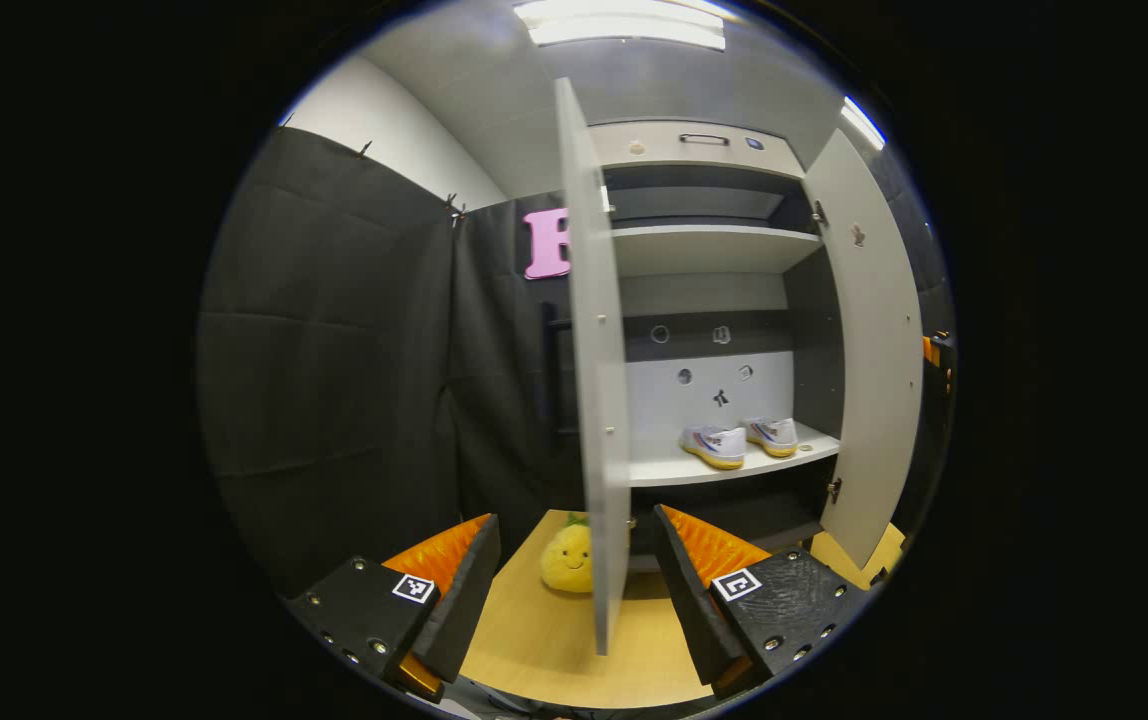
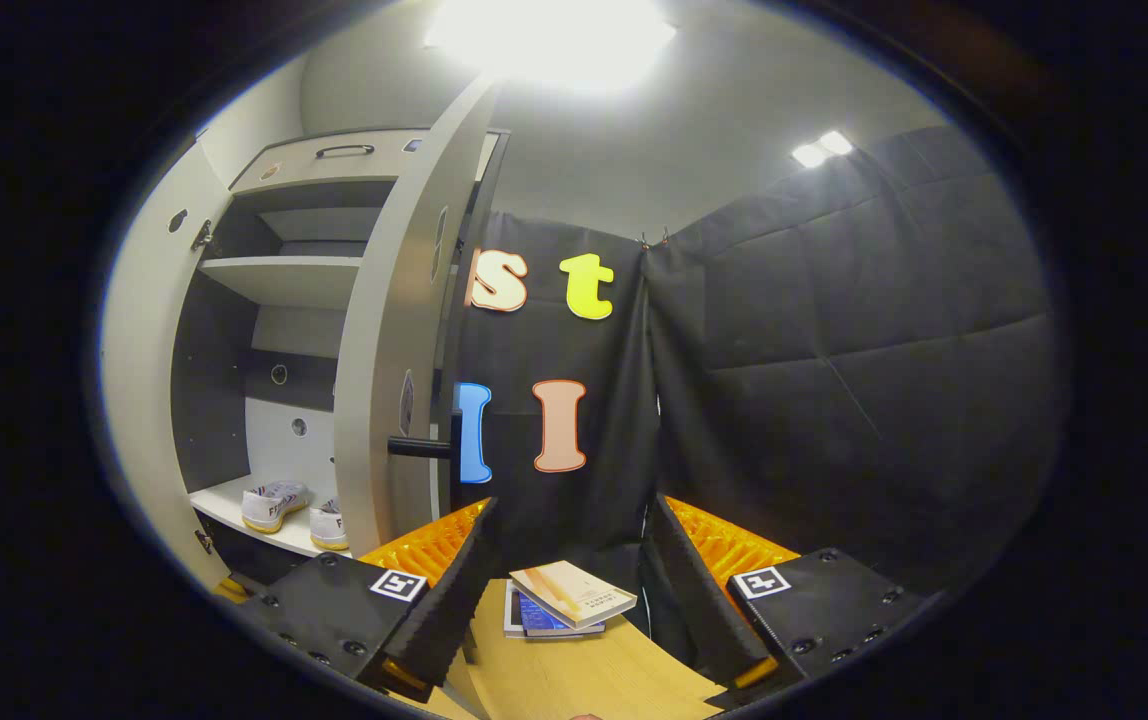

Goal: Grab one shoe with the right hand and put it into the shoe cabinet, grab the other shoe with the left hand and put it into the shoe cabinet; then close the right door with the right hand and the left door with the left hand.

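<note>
Two white shoes with yellow soles stand side by side on a cabinet shelf, one [image 1: 715, 445] to the left of the other [image 1: 774, 435]; the right gripper view has them low at the left [image 2: 274, 505] [image 2: 330, 525]. Both cabinet doors stand open: the left door [image 1: 589, 370] edge-on straight ahead of my left gripper [image 1: 574, 590], the right door [image 1: 864, 340] swung wide. My left gripper is open and holds nothing. In the right gripper view the right door [image 2: 389, 360] with its dark handle [image 2: 421, 447] stands left of my right gripper [image 2: 566, 590], which is open with nothing between its fingers.
A yellow smiling plush toy [image 1: 567, 560] lies on the wooden table [image 1: 544, 640] behind the left door's edge. Two books [image 2: 562, 600] are stacked on the table ahead of the right gripper. Upper shelves [image 1: 709, 245] of the cabinet are bare. Black cloth walls close both sides.
</note>
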